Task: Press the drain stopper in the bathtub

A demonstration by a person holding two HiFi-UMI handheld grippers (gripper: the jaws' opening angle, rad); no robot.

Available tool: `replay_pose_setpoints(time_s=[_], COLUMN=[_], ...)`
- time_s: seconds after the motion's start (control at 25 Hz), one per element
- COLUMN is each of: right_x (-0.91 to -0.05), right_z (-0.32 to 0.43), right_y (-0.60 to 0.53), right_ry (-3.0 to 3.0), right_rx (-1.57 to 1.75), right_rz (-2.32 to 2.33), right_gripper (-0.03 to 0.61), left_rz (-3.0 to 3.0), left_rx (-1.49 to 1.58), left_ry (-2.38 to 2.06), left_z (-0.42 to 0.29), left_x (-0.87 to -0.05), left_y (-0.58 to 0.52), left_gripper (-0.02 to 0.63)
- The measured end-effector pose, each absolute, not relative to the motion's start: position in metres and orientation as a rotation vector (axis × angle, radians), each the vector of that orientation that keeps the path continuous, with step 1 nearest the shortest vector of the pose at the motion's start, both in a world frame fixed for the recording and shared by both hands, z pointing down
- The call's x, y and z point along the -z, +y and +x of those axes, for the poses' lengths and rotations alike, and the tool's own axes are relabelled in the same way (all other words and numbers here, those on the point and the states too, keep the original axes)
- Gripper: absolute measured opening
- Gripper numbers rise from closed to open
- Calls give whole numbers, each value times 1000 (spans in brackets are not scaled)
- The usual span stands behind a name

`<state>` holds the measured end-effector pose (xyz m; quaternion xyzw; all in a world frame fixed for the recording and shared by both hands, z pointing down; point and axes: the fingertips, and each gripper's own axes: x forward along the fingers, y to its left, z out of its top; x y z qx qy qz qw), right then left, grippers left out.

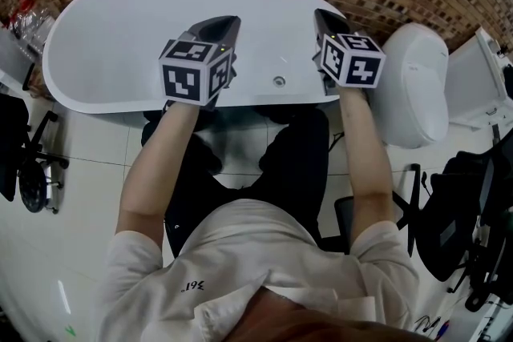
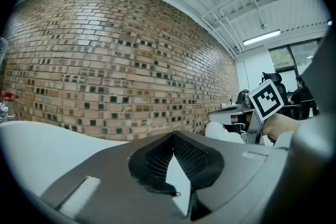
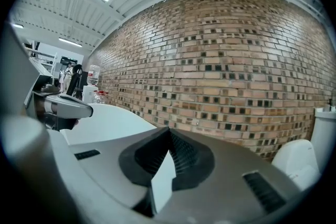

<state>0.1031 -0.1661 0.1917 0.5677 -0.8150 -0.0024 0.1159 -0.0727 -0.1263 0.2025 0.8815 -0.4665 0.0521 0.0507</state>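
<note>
The white oval bathtub (image 1: 104, 20) lies in front of me against a brick wall. A small round metal fitting (image 1: 279, 81) sits on its near side, between my two hands; I see no other drain part in the tub. My left gripper (image 1: 226, 25) hovers over the near rim, left of the fitting, jaws closed tip to tip with nothing between them (image 2: 173, 134). My right gripper (image 1: 320, 15) hangs over the tub's right end, likewise shut and empty (image 3: 168, 129). Both gripper views look over the tub toward the brick wall.
A white toilet (image 1: 417, 84) stands right of the tub, with a white cistern (image 1: 477, 80) beyond it. Black chairs stand on the tiled floor at left (image 1: 28, 164) and right (image 1: 469, 220). Plastic bottles (image 1: 28, 20) sit beyond the tub's left end.
</note>
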Motion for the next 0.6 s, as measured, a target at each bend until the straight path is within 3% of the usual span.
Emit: replay_pose_setpoints(time_s=[0.6], right_x=[-202], right_z=[106], right_y=[-161], right_ry=[-2371], right_rx=[8], right_rz=[1643], right_gripper=[15], left_rz=[2688], left_rx=[-169], left_ry=[-1382], left_z=[-63], left_x=[-211], left_y=[-120], left_gripper=[5])
